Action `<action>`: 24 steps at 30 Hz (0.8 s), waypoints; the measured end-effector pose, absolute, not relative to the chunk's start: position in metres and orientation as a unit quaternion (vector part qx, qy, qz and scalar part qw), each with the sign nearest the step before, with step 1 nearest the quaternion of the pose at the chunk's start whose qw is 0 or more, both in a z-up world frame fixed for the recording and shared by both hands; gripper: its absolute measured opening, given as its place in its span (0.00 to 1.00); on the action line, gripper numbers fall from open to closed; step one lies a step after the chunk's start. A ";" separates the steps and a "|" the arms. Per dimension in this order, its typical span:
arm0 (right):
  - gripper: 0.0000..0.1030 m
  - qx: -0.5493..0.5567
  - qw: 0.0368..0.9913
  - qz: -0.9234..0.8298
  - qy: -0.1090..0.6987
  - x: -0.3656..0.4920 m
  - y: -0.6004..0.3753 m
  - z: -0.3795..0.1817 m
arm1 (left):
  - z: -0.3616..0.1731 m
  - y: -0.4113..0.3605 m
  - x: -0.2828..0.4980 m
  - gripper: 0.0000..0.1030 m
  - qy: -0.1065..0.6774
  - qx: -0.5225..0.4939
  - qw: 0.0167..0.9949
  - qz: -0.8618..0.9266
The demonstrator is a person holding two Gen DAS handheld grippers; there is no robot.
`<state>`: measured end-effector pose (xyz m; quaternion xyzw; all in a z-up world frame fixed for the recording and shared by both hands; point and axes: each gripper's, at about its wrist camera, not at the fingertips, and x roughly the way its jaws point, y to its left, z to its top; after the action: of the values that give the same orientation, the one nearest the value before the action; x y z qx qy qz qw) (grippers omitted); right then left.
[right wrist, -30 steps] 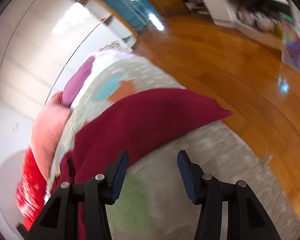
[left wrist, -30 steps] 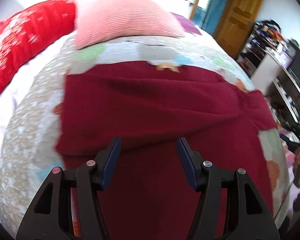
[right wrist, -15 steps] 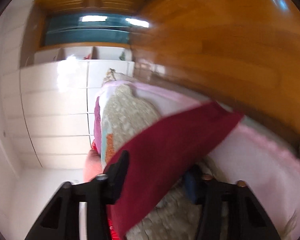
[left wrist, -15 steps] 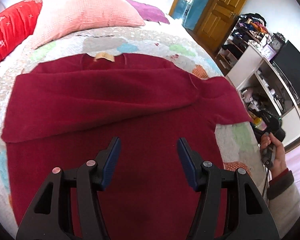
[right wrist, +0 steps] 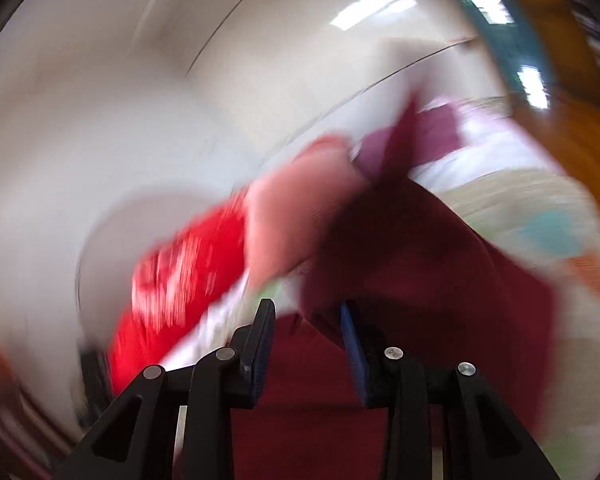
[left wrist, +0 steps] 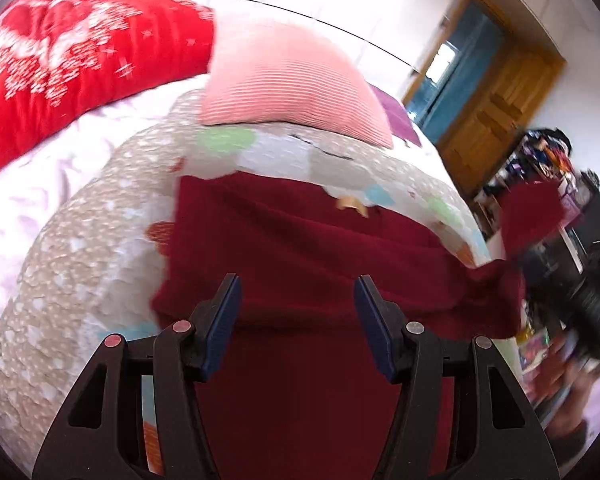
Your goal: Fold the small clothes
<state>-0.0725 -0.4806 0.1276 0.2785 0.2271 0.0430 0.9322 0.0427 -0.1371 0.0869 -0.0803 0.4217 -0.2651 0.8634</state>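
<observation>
A dark red sweater [left wrist: 300, 248] lies spread on the patterned quilt [left wrist: 100, 260] of a bed. My left gripper [left wrist: 298, 300] hovers open just above the sweater's body, with nothing between its fingers. The sweater's right sleeve [left wrist: 532, 216] is lifted off the bed at the right edge. In the blurred right wrist view that sleeve [right wrist: 420, 260] rises from between the tips of my right gripper [right wrist: 306, 320], whose jaws are closing on the bunched cloth. From the left wrist view the right gripper is only a dark blur at the far right.
A pink pillow [left wrist: 284, 84] and a red snowflake blanket [left wrist: 80, 60] lie at the head of the bed. A wooden door [left wrist: 500, 108] and cluttered shelves [left wrist: 540, 160] stand beyond the bed's right side.
The right sleeve, flat on the quilt before, now hangs raised in the air. The right gripper's jaws have narrowed around it and the view has swung up and rolled. The left view has shifted.
</observation>
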 end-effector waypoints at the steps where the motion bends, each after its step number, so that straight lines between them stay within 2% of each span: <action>1: 0.34 0.252 0.930 0.057 0.261 -0.047 -0.448 0.113 | 0.083 -0.132 0.046 0.57 0.425 -0.085 0.863 -0.258; 3: 0.50 0.236 0.903 0.093 0.346 -0.010 -0.402 0.073 | 0.073 -0.124 0.053 0.57 0.439 -0.096 0.857 -0.252; 6: 0.51 0.256 0.876 0.107 0.395 0.008 -0.387 0.040 | 0.063 -0.124 0.058 0.57 0.452 -0.090 0.848 -0.261; 13: 0.62 0.302 0.893 0.074 0.326 -0.067 -0.429 0.059 | 0.057 -0.170 0.063 0.57 0.462 -0.089 0.828 -0.305; 21: 0.63 0.330 0.896 0.035 0.296 -0.107 -0.455 0.065 | 0.022 -0.266 0.079 0.57 0.506 -0.058 0.803 -0.309; 24: 0.63 0.329 0.900 0.010 0.286 -0.125 -0.471 0.070 | 0.027 -0.288 0.076 0.18 0.496 -0.021 0.814 -0.301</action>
<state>-0.1253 -0.4715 0.0701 0.3295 0.2858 0.0096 0.8998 0.0764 -0.2877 0.0272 -0.0214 0.4956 -0.3014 0.8143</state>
